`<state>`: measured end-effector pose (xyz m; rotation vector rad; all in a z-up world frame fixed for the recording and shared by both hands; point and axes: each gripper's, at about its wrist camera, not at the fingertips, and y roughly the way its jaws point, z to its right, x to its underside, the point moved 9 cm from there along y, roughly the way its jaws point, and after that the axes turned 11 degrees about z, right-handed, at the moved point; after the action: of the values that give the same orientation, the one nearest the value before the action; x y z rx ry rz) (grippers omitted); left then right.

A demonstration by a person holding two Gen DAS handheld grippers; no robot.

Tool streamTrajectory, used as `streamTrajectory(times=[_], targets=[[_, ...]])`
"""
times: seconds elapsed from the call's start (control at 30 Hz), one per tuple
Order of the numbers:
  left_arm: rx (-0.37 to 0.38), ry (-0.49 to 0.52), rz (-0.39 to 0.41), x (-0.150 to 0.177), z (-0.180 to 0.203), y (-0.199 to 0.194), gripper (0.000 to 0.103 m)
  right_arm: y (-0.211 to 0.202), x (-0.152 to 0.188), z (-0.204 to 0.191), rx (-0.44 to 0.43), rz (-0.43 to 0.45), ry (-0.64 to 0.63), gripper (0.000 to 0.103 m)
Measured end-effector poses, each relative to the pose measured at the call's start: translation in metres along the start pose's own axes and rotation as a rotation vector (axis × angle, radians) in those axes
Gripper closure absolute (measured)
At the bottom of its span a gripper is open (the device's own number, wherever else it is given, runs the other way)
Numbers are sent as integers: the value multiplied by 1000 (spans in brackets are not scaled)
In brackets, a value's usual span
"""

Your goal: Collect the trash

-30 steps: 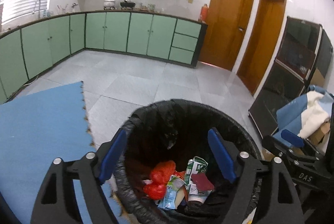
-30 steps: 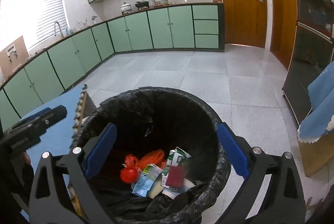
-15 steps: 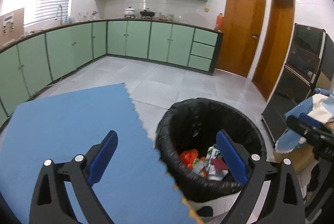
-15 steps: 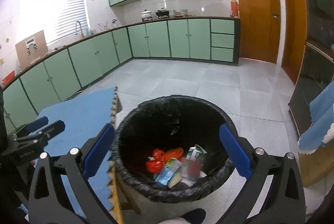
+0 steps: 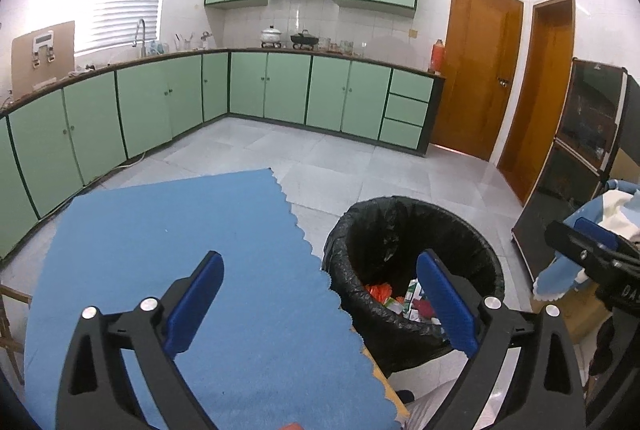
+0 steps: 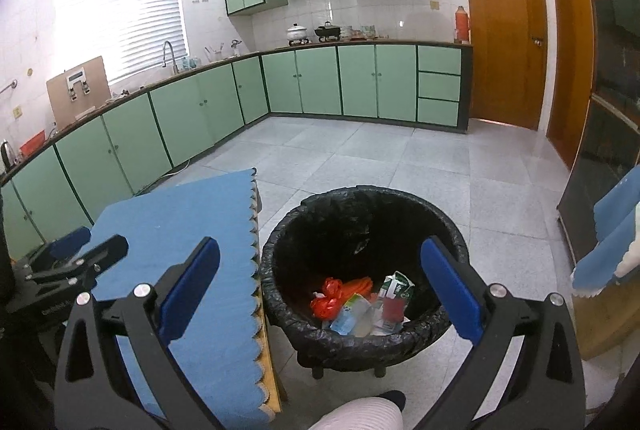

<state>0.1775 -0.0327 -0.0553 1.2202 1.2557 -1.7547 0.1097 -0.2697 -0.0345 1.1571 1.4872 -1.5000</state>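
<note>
Both tongs wide, empty, above bin (image 6: 360,340)

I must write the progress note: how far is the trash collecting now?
Done: wrappers, a carton and a red bag lie in the black bin. In hand: nothing; the left gripper and right gripper are open and empty. Left: the blue mat shows almost no trash; its near edge is cut off.

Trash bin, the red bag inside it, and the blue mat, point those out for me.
trash bin (image 6: 452,242), right wrist view, on the black liner at its right rim.
red bag (image 6: 326,304), right wrist view, on the crumpled middle of the bag.
blue mat (image 5: 160,230), left wrist view, on a bare stretch of its top.
</note>
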Motion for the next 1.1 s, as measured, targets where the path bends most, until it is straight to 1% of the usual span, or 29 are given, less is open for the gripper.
streamTrajectory(times=[0.23,0.47,0.8,1.1], targets=[[0,0,28,-7,3,-17,7,-16,-5,-8,-15,24,-10,5],[-11,25,42,-9,5,-28,7,-25,-9,-16,-28,44,-23,5],[-17,21,71,-16,1,-40,6,-32,-12,-23,-41,57,-34,5],[-26,19,76,-17,-3,-43,6,-30,-11,-30,-46,57,-44,5]])
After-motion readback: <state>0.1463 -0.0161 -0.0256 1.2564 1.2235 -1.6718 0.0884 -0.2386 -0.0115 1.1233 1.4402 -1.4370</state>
